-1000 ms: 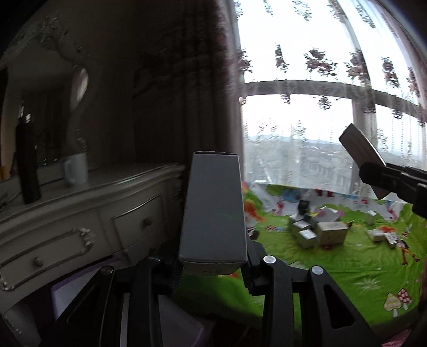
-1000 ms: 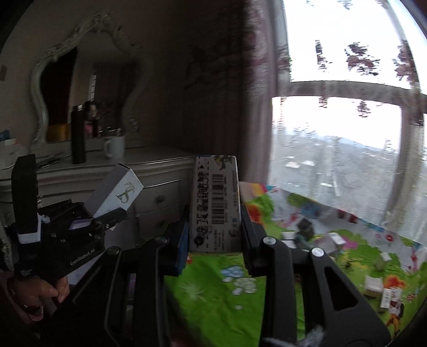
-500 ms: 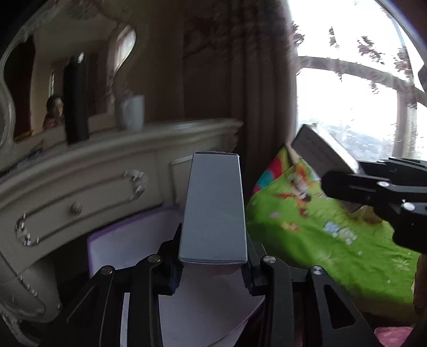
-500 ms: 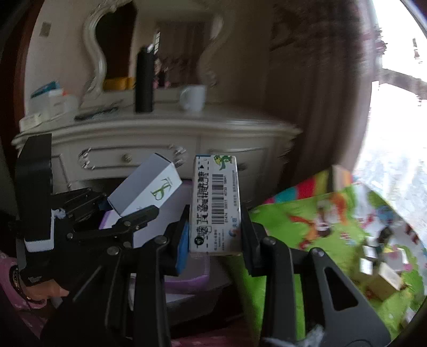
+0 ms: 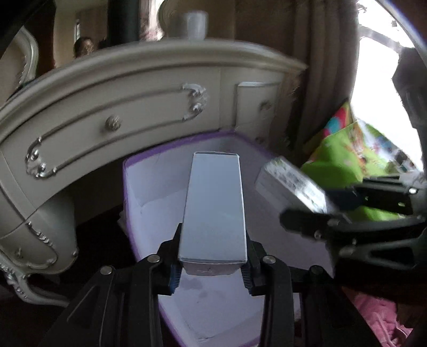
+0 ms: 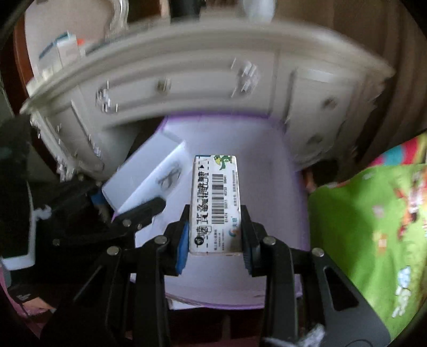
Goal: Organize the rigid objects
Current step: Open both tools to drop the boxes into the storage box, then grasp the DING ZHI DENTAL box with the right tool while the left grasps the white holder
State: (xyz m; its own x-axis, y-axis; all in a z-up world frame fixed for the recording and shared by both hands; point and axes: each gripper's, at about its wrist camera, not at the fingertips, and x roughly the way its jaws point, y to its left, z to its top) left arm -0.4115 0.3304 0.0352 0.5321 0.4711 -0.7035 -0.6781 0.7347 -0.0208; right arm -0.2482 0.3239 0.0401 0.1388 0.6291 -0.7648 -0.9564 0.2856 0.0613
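My left gripper (image 5: 212,263) is shut on a plain white carton (image 5: 213,208), held above a white bin with a purple rim (image 5: 149,160). In the right wrist view that same carton (image 6: 144,176) sticks up at the left, gripped by the left gripper (image 6: 128,208). My right gripper (image 6: 215,240) is shut on a barcode-printed box (image 6: 214,205), also over the purple-rimmed bin (image 6: 213,117). From the left wrist view the barcode box (image 5: 291,184) and right gripper (image 5: 328,211) come in from the right, over the bin's right edge.
A cream dresser with ornate drawer handles (image 5: 114,122) curves just behind the bin. A white mug (image 5: 196,24) stands on its top. A green cartoon play mat (image 6: 368,227) lies to the right. Pink fabric (image 5: 379,320) is at the lower right.
Both grippers have swung left and down, away from the window and play mat, and now point into the purple-rimmed bin in front of the dresser. Each still holds its box.
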